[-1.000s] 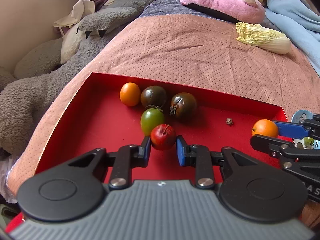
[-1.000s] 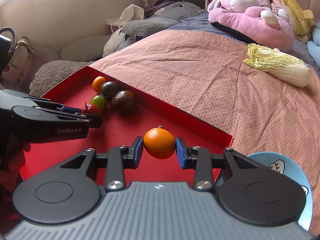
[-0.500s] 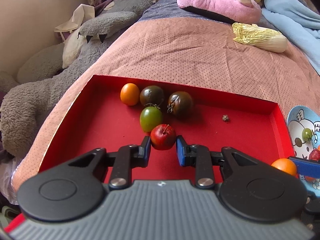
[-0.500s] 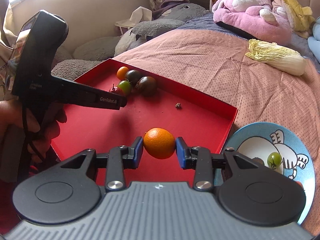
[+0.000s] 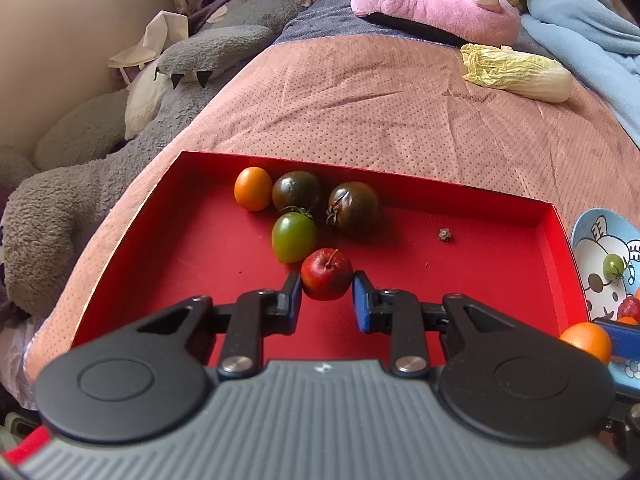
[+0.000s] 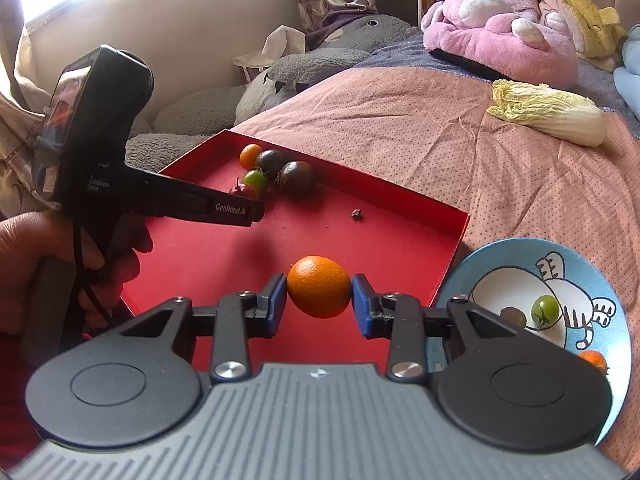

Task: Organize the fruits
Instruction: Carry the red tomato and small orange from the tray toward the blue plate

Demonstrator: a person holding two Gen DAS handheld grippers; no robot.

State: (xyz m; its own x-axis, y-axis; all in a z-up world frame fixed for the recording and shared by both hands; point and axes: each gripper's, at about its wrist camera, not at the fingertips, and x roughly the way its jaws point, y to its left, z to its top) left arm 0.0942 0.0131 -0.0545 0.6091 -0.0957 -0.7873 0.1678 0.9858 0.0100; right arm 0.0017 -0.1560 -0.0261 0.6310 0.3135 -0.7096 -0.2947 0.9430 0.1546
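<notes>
Gripping, left gripper (image 5: 327, 290): pads clamped on a small red apple (image 5: 327, 275) near the red tray's (image 5: 168, 264) front edge
Gripping, right gripper (image 6: 319, 302): closed on an orange (image 6: 319, 286) over the tray's right front corner, beside the blue plate (image 6: 608, 280)
Tray, far edge: small orange fruit (image 5: 253, 188); two dark tomatoes (image 5: 353, 207); green tomato (image 5: 294, 237) touching the apple
Plate: green tomato (image 6: 545, 309)

text: "GenRobot.AI" | on: left tool (image 6: 256, 210) finger, white print
</notes>
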